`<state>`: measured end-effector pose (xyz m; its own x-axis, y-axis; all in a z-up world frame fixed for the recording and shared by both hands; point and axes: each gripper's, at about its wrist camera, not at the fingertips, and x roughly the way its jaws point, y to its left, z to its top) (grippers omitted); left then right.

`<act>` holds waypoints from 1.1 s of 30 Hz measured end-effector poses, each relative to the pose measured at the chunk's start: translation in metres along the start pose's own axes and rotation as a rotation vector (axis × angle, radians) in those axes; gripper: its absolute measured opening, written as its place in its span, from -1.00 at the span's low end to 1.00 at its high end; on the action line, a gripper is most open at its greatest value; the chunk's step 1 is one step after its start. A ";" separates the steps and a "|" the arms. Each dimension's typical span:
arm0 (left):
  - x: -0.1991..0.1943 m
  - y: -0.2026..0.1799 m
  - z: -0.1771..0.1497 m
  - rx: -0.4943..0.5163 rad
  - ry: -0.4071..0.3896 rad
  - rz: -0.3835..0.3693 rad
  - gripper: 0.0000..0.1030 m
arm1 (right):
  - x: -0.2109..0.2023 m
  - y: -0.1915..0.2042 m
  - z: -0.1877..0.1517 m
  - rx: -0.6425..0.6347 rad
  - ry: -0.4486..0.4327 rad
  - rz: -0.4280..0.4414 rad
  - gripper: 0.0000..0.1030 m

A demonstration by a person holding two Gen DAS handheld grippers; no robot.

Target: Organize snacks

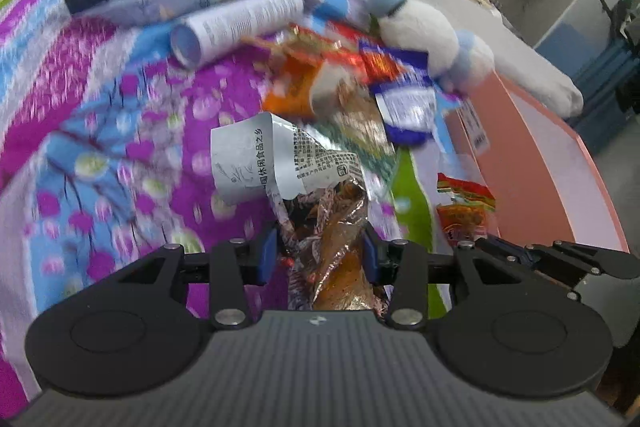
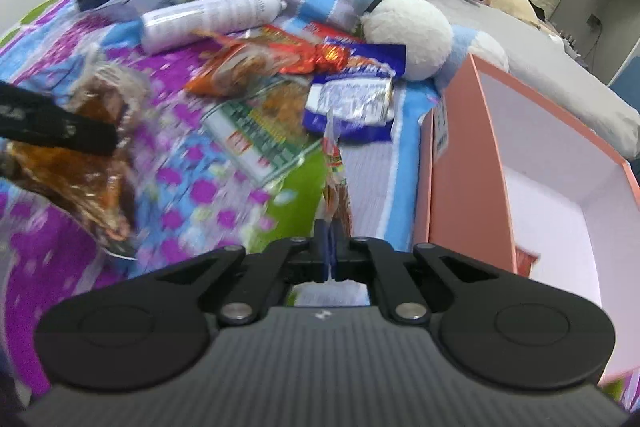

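Motion blur smears the patterned blanket (image 1: 100, 131) and the snack pile (image 2: 280, 75) at twelve o'clock. The pink box (image 2: 460, 187) runs off the frame at three o'clock, its floor mostly hidden.

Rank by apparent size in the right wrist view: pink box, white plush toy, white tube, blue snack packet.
1. pink box, though it is nearest the camera and cut off by the frame.
2. white tube and white plush toy: too close to rank.
3. blue snack packet, only slightly smaller.

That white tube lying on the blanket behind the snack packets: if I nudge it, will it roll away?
Probably. The white tube lies on its side and looks round and smooth, so it may roll. The soft, rumpled blanket should slow it. It looks rigid, likely easy to grip across its width.
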<state>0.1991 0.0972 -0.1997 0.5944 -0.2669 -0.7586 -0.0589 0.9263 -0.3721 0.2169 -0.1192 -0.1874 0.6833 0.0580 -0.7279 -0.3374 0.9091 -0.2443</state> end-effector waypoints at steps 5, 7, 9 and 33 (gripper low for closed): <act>-0.005 -0.004 -0.031 0.015 0.038 0.001 -0.07 | -0.026 0.015 -0.032 -0.032 0.016 0.018 -0.92; -0.005 -0.002 -0.040 0.004 0.058 0.005 -0.06 | -0.035 0.020 -0.045 -0.046 0.020 0.031 -0.92; -0.005 -0.001 -0.047 -0.007 0.074 0.025 -0.02 | -0.042 0.026 -0.058 -0.060 0.025 0.036 -0.92; -0.024 -0.006 -0.057 -0.142 0.048 0.023 0.57 | -0.032 -0.013 -0.101 0.487 0.004 0.166 0.55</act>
<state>0.1399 0.0828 -0.2099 0.5531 -0.2613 -0.7911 -0.1869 0.8864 -0.4235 0.1339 -0.1750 -0.2259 0.6431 0.2167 -0.7345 -0.0990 0.9746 0.2008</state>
